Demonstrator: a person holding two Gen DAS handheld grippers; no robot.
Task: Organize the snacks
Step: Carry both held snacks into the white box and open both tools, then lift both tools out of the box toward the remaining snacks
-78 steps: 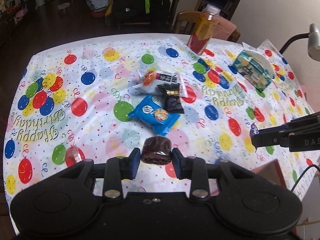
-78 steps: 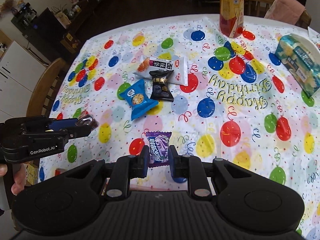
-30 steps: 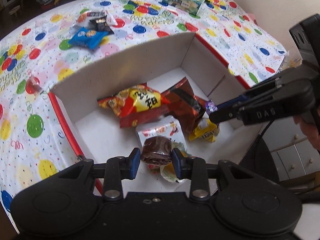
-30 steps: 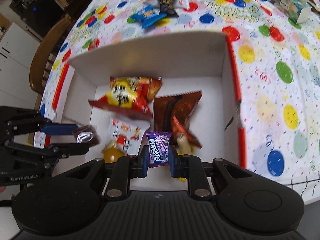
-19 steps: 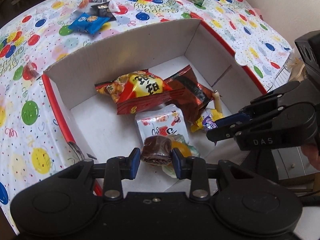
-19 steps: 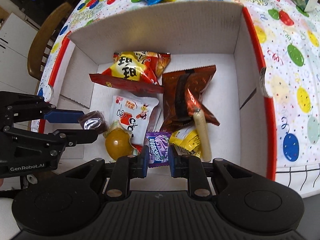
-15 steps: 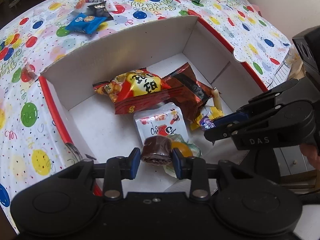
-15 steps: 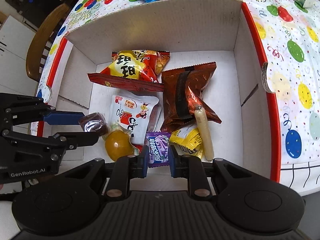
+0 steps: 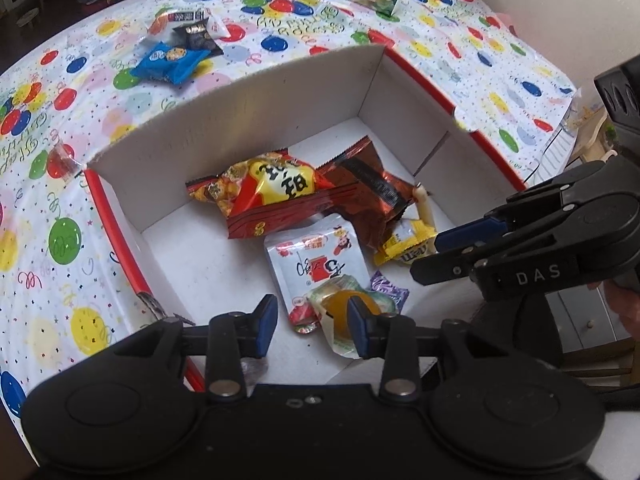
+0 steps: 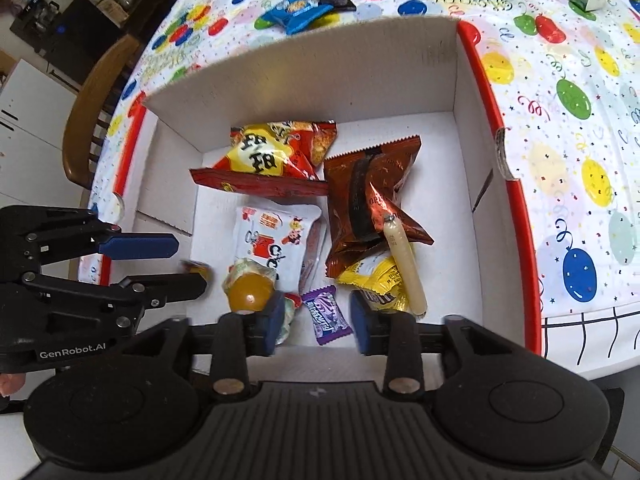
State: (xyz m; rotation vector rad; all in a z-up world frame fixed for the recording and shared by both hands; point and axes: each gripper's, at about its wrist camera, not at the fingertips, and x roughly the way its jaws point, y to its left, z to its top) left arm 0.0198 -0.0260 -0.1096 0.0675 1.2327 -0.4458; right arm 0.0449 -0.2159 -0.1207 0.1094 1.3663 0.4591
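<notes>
Purple candy (image 10: pixel 326 314) lies in the box (image 10: pixel 304 64) under my right gripper (image 10: pixel 316 320), whose tongs stand apart and empty. My left gripper (image 9: pixel 312 320) gapes too, so I judge both drops done; the blue packet (image 9: pixel 170 60) waits outside.

Both tools hang spread over the white box (image 10: pixel 460 76) — the right tool (image 10: pixel 314 326) above a purple candy (image 10: pixel 326 314) on its floor, the left tool (image 10: pixel 188 262) beside an orange jelly cup (image 10: pixel 248 294).
</notes>
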